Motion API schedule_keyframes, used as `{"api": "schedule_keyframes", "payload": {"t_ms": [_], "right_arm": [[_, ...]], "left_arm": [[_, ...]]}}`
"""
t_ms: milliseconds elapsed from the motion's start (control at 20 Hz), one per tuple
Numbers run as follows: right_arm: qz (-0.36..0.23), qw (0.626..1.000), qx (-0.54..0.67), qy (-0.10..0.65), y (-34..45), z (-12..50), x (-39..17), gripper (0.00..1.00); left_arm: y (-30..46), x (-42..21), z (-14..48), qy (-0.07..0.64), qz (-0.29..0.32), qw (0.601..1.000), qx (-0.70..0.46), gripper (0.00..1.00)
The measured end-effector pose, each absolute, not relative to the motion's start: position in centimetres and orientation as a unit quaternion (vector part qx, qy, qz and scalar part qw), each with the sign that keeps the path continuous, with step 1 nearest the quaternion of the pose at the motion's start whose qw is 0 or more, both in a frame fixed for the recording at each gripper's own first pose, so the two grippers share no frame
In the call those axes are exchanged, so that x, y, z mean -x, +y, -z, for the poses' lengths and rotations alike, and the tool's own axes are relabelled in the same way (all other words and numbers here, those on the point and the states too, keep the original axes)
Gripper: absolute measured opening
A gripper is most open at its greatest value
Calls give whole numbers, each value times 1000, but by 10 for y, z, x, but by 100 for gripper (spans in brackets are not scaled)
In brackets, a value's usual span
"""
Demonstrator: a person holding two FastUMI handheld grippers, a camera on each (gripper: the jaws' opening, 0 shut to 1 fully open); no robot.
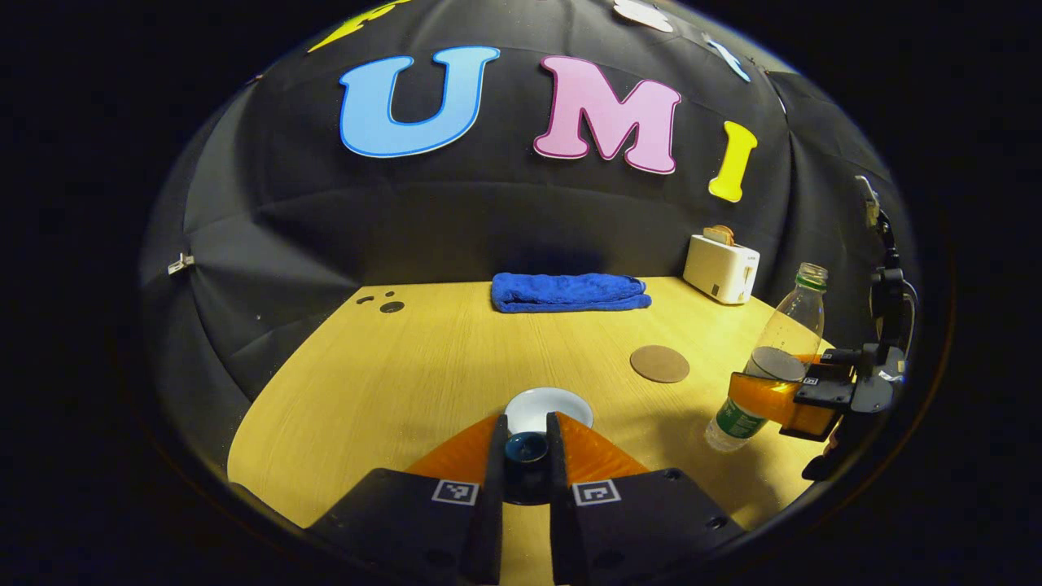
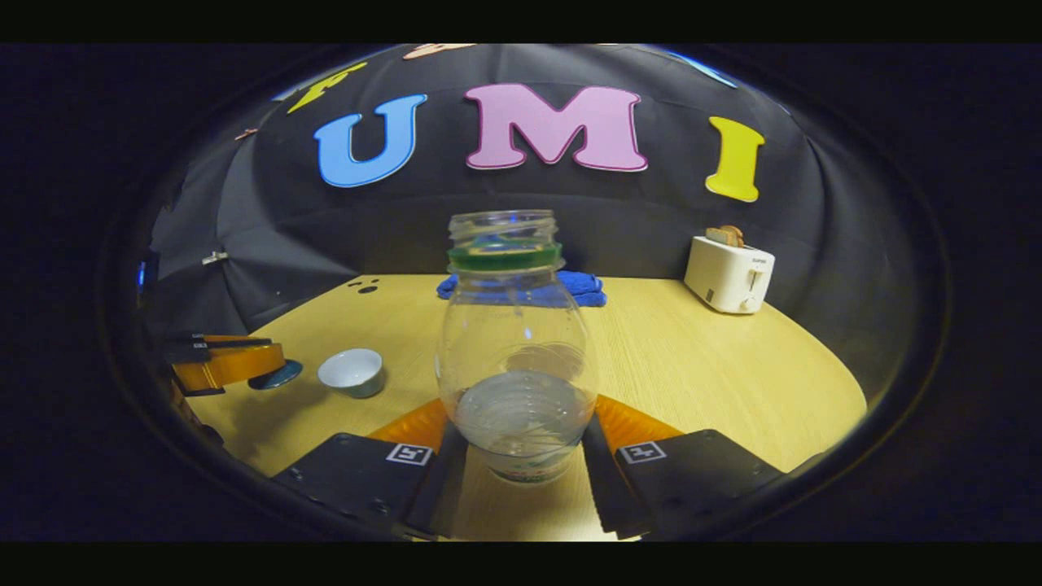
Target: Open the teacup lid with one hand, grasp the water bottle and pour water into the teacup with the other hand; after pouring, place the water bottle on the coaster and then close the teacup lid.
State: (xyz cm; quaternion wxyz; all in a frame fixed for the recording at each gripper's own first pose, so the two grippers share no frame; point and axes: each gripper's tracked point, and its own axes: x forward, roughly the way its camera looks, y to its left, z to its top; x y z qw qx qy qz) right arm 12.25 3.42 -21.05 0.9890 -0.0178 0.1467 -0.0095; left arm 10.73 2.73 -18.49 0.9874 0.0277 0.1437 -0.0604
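While the left gripper [image 1: 526, 456] sits at the bottom centre of the left gripper view, its fingers are narrow and press on the dark blue teacup lid [image 1: 526, 448] from both sides; the lid is lifted off the cup. Just behind the lid, low in the centre of that view, the white teacup [image 1: 548, 405] stands open on the wooden counter [image 1: 407, 382]. In the right gripper view the same teacup [image 2: 351, 372] is at the lower left, with the lid [image 2: 275, 375] just to its left, held by the left gripper [image 2: 244, 365] at the left edge.

At the bottom centre of the right gripper view, the right gripper [image 2: 521, 460] has its fingers pressed on both sides of the water bottle [image 2: 516, 358]; the bottle is uncapped, with some water in the lower part. In the left gripper view the bottle [image 1: 777, 358] is at the right, tilted, and the right gripper [image 1: 781, 395] holds it at the lower part. The round brown coaster [image 1: 659, 363] lies on the counter right of centre, apart from the bottle. At the far edge of the counter lie a folded blue towel [image 1: 570, 291] in the centre and a white toaster [image 1: 721, 268] at the right.
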Motion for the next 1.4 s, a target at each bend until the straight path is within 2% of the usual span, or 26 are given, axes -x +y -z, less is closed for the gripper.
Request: {"api": "schedule_keyframes", "payload": {"t_ms": [250, 350, 400, 550, 700, 750, 800, 900, 1100, 1200, 1250, 1350, 1400], "right_arm": [[-5, 992, 51, 113, 40, 174, -145, 67], [-20, 991, 53, 125, 46, 177, -151, 69], [-15, 990, 54, 126, 45, 175, -154, 70], [9, 984, 115, 134, 34, 172, -165, 70], [38, 963, 226, 141, 20, 170, -180, 70], [37, 955, 256, 143, 20, 172, -186, 70], [35, 949, 278, 141, 21, 172, -192, 70], [31, 939, 310, 143, 29, 179, -198, 70], [7, 914, 379, 144, 50, 197, -202, 70], [-7, 902, 408, 141, 59, 199, -204, 70], [-13, 895, 422, 140, 67, 203, -206, 70], [-23, 881, 454, 135, 76, 209, -211, 70], [-28, 873, 468, 133, 80, 210, -212, 74]], "left_arm": [[42, -97, 175, 136, 46, 990, -7, 28], [54, -92, 171, 131, 36, 991, 2, 24], [60, -90, 168, 128, 31, 991, 6, 27], [77, -85, 161, 118, 13, 993, 12, 27], [96, -77, 153, 106, -3, 994, 16, 28], [101, -74, 153, 105, -5, 994, 18, 24], [106, -71, 156, 107, -8, 994, 22, 27], [117, -64, 163, 113, -17, 993, 33, 28], [133, -52, 175, 124, -27, 991, 32, 28], [136, -48, 179, 128, -22, 991, 34, 24], [137, -48, 180, 129, -19, 991, 33, 28], [139, -48, 181, 130, -15, 991, 32, 24], [141, -48, 182, 131, -14, 991, 34, 24]]}}
